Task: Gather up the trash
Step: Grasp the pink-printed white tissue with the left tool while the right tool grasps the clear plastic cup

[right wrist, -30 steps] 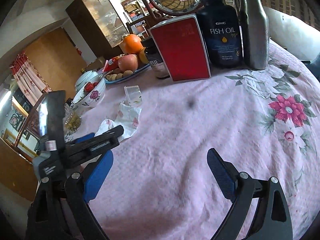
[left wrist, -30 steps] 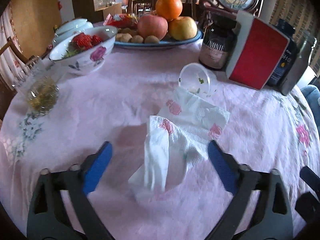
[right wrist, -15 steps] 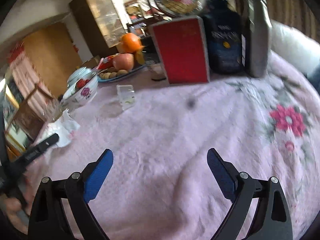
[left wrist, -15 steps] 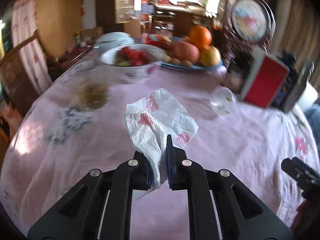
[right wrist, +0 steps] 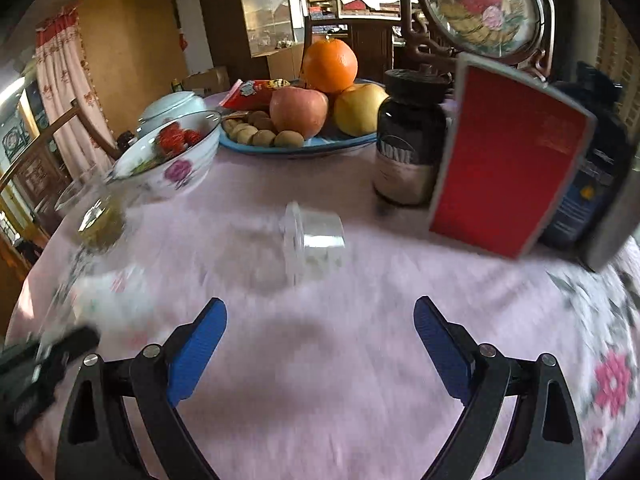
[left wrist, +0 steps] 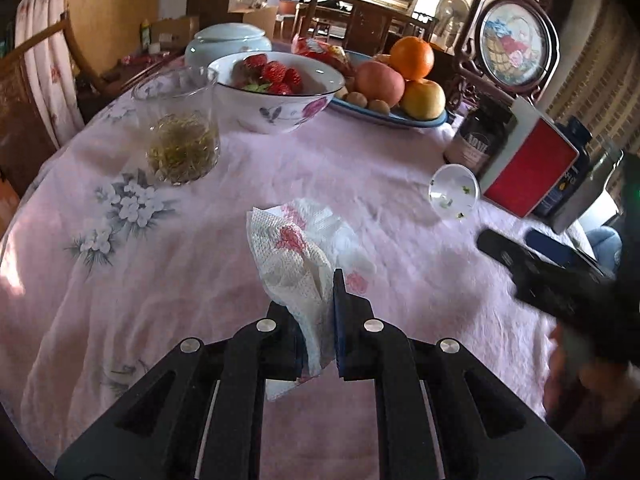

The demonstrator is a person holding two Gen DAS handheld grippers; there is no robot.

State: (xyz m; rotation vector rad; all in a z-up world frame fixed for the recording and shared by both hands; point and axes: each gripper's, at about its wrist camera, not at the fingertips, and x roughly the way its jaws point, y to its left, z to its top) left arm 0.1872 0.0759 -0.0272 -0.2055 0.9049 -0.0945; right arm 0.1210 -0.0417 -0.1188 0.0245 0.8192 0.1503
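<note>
The left gripper (left wrist: 316, 322) has its fingers (left wrist: 340, 320) clenched on a crumpled paper napkin (left wrist: 296, 256), white with pink flowers; the napkin stands up from between the fingers, its top free above the pink flowered cloth of the desk (left wrist: 240, 176). The right gripper (right wrist: 320, 344) has its fingers (right wrist: 196, 344) spread wide with nothing between them. Ahead of these fingers, well apart, a small clear plastic cup (right wrist: 314, 238) lies on its side on the cloth. Beyond it to the right stands a dark jar (right wrist: 410, 148); its label is blurred and only partly readable. Touching or just beside the jar leans a red box (right wrist: 508, 176), no writing legible. A bowl of strawberries (left wrist: 276, 92) lies far ahead and left of the left gripper's fingers.
</note>
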